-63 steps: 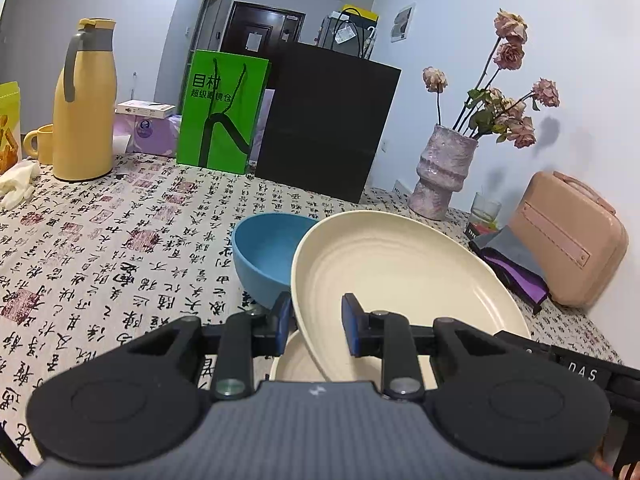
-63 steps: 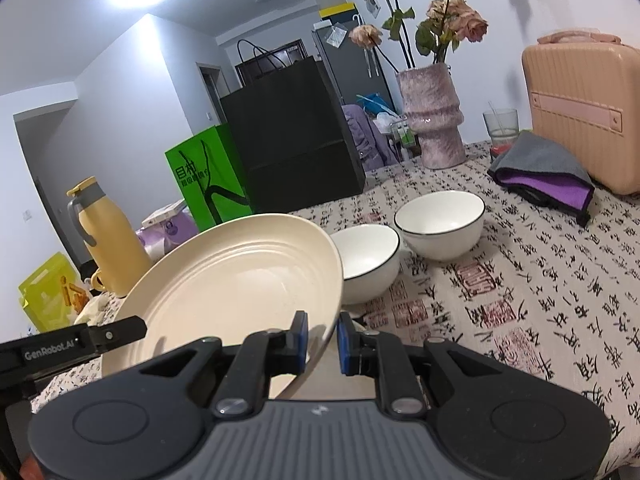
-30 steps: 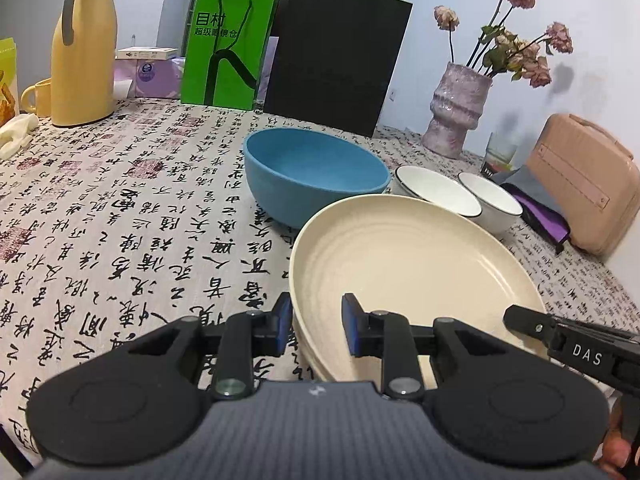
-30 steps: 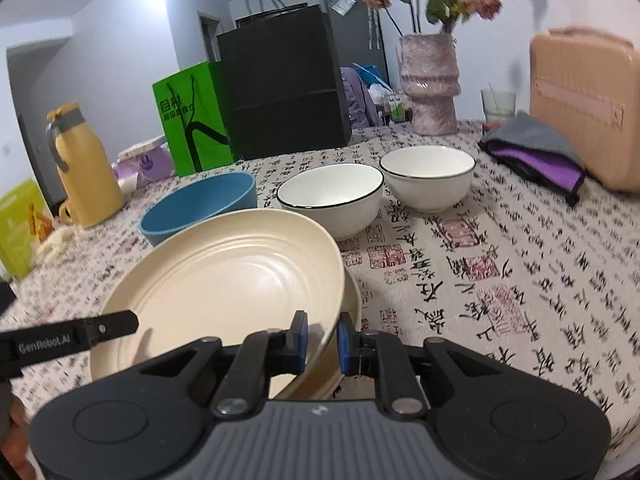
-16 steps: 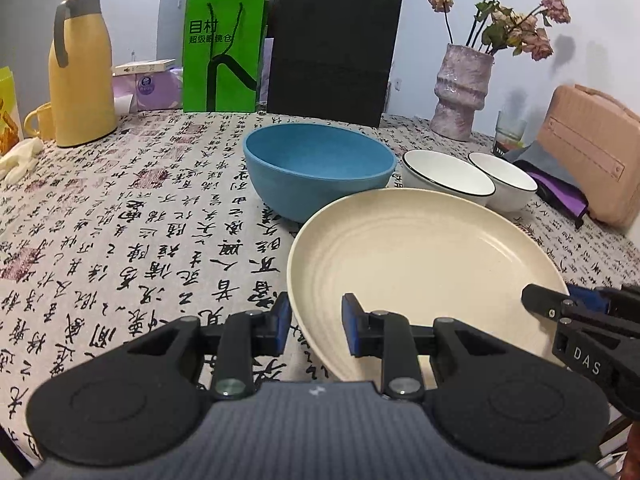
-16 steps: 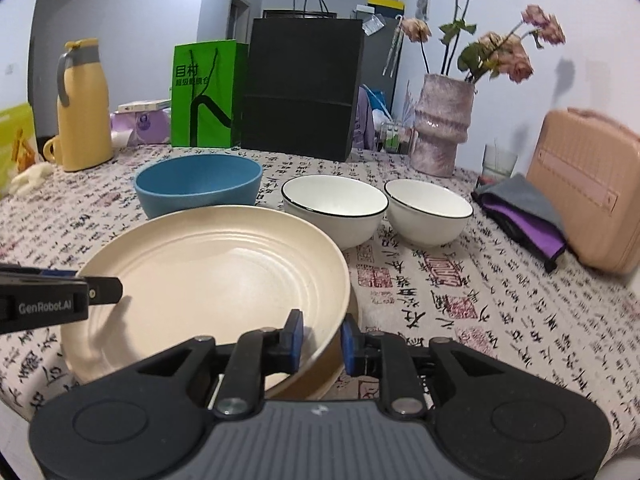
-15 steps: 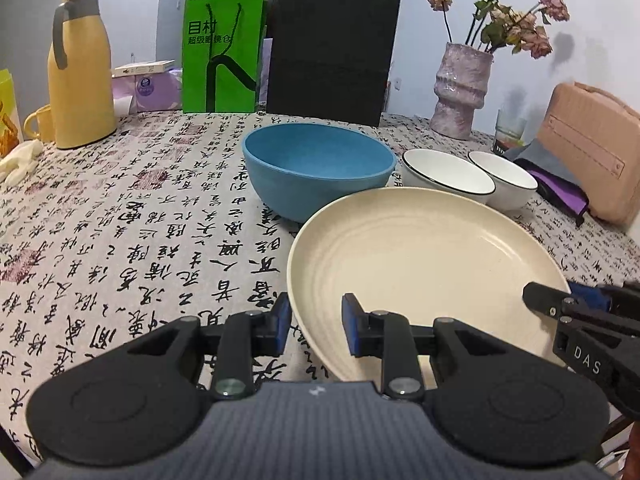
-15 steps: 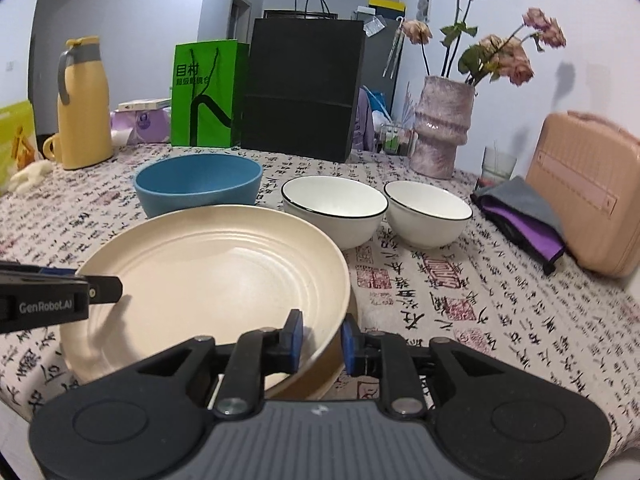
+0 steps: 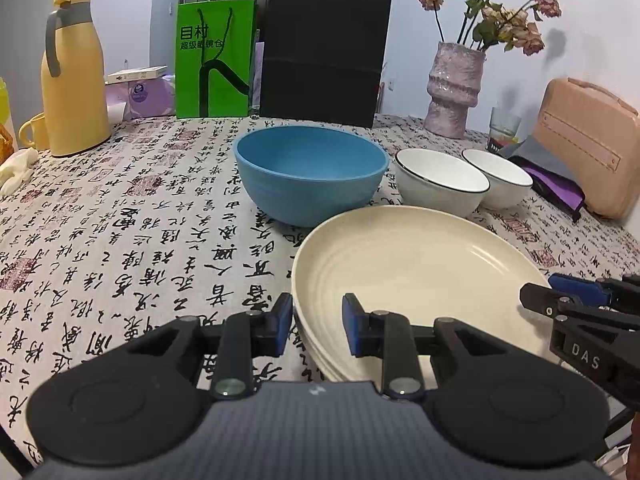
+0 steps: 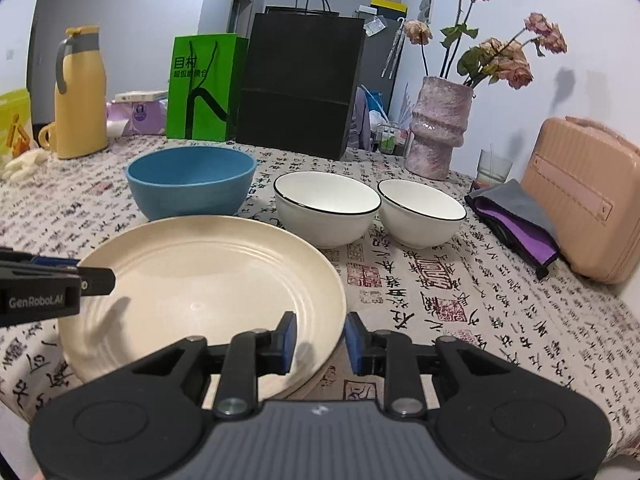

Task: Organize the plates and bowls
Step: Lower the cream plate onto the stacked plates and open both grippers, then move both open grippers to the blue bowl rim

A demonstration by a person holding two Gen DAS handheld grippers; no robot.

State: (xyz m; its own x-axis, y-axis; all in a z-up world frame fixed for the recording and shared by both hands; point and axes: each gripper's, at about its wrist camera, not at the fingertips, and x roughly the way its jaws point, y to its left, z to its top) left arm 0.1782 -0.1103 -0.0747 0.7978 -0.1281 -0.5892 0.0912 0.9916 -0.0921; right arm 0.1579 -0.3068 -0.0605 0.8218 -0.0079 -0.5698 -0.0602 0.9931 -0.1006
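Left claw (image 9: 316, 322): its two blue pads straddle the near left rim of the cream plate (image 9: 408, 276); the left pad is right at the rim, the right pad stands apart over the plate's inside, so there is no squeeze that can be seen.
Right claw (image 10: 320, 340): its jaws have just been opening; the plate's near right rim lies between the pads with a gap on both sides, a loose hold at most.
Cream plate: lies flat on top of other plates, at the near edge of the worktop (image 9: 120, 220).
Blue bowl (image 9: 310, 176): upright on the worktop, just behind the plate on the left.
White bowls: two with dark rims, the nearer (image 10: 327, 208) and the farther (image 10: 421, 213) side by side, to the right of the blue bowl.
Far edge: yellow jug (image 9: 72, 76), green bag (image 9: 214, 60), black bag (image 9: 324, 52), vase (image 9: 454, 88) with dried flowers.
Right edge: pink case (image 10: 584, 196) with a grey and purple cloth (image 10: 516, 216) beside it.
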